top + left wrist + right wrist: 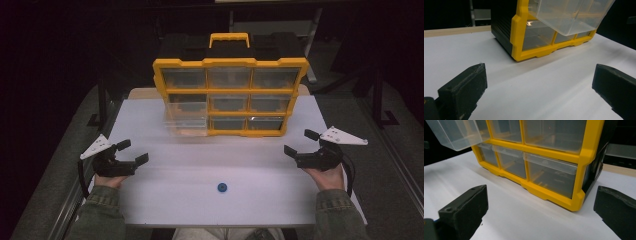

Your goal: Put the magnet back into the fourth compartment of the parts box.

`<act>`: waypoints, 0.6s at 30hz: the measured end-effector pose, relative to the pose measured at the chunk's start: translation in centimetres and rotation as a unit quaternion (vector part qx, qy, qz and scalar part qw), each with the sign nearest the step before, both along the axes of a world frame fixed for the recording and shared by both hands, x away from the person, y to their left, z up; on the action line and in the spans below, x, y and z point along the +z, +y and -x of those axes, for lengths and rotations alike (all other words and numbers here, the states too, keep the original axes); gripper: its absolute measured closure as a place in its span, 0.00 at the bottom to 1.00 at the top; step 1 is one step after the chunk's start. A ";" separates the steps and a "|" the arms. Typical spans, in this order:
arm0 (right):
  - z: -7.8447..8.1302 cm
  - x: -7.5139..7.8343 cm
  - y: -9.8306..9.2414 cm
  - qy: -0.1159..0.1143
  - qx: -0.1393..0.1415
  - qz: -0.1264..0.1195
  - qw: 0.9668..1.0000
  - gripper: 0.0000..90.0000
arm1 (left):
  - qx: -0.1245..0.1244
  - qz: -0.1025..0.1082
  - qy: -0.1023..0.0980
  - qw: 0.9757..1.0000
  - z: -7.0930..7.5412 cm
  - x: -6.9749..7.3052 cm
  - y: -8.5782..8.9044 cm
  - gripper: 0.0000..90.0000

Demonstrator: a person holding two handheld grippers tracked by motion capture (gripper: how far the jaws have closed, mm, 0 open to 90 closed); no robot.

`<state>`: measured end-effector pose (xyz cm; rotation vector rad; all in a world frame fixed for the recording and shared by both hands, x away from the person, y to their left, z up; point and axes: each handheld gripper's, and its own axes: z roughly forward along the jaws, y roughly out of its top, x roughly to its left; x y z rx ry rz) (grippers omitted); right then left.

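Observation:
A yellow and black organiser [230, 92] with clear drawers stands upright at the back of the white table [175, 200]. One clear drawer [186, 120] on its left side is pulled far out and hangs forward; it reads as the clear drawer [571, 15] in the left gripper view and the clear drawer [454, 133] in the right gripper view. A small blue round piece [222, 187] lies on the table near the front. My left gripper [132, 151] rests open at the table's left, my right gripper [300, 142] open at the right; both hold nothing.
The organiser [534, 37] has a yellow carry handle [229, 39] on top. A pale wooden board edge [454, 31] runs behind the table. Dark floor and metal frame legs surround the table on both sides.

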<state>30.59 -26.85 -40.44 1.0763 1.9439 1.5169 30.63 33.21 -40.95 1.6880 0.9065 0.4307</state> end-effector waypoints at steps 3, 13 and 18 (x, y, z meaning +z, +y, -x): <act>-0.1 -0.1 -0.1 0.003 0.000 -0.002 1.000 0.00 | -0.002 -0.002 0.000 1.000 0.0 0.0 0.0 0.00; -0.2 -0.4 0.0 0.012 -0.004 0.010 1.000 0.00 | -0.008 -0.019 0.003 1.000 0.1 0.0 -0.7 0.00; -0.2 -0.4 0.0 0.013 -0.003 0.014 1.000 0.00 | -0.013 -0.026 0.006 1.000 0.2 0.3 -1.0 0.00</act>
